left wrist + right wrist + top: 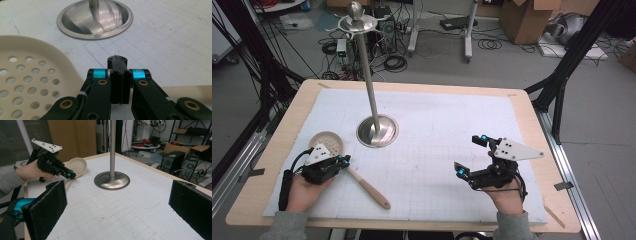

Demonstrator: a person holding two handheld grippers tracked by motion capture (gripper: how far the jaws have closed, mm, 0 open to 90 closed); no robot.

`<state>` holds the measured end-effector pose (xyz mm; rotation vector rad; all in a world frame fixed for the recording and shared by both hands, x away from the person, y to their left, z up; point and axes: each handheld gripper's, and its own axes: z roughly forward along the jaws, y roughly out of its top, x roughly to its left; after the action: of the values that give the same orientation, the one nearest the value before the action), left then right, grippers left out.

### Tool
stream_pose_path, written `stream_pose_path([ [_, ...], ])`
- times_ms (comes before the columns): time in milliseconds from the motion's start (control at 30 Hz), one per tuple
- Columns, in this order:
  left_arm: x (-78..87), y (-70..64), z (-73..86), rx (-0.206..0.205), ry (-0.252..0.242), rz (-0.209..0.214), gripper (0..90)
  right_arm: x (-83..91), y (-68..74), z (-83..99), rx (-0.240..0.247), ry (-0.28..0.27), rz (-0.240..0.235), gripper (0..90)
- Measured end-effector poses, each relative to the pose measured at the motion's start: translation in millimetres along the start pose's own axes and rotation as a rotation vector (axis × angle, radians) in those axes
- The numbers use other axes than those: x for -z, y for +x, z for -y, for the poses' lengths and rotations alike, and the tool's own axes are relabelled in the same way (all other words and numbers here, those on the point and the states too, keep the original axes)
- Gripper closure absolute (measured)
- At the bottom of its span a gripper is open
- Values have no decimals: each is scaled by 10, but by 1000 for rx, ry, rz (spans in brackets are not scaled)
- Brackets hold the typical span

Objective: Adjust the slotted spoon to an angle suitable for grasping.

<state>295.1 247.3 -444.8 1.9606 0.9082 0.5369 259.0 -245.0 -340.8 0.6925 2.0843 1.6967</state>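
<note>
Left hand-held gripper (pixel 343 161), its jaws closed together just above the handle of the slotted spoon (pixel 343 159) lying beside the steel stand (pixel 376 131), should open and lower squarely over that handle, while the right hand-held gripper (pixel 472 156) waits wide open; the left gripper view reveals the spoon's holes.

Slotted spoon (pixel 30 75) bowl cut off left, handle partly hidden by left gripper (pixel 343 161), stand (pixel 95 18) pole cropped.
</note>
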Motion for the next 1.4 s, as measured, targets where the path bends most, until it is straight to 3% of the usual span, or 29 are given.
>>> stream_pose_path([
  [300,-64,46,-6,33,42,-26,900,24,1,25,-1,10,4,6],
  [433,-64,24,-2,16,63,-44,900,27,8,26,-4,12,3,6],
  [567,-8,40,29,36,64,-37,900,28,-15,28,-3,10,8,6],
  [800,128,-2,82,35,89,-77,900,-22,-15,15,-4,15,-3,6],
  [1400,478,-12,301,77,87,-120,900,-217,-36,-57,2,-3,-41,6],
])
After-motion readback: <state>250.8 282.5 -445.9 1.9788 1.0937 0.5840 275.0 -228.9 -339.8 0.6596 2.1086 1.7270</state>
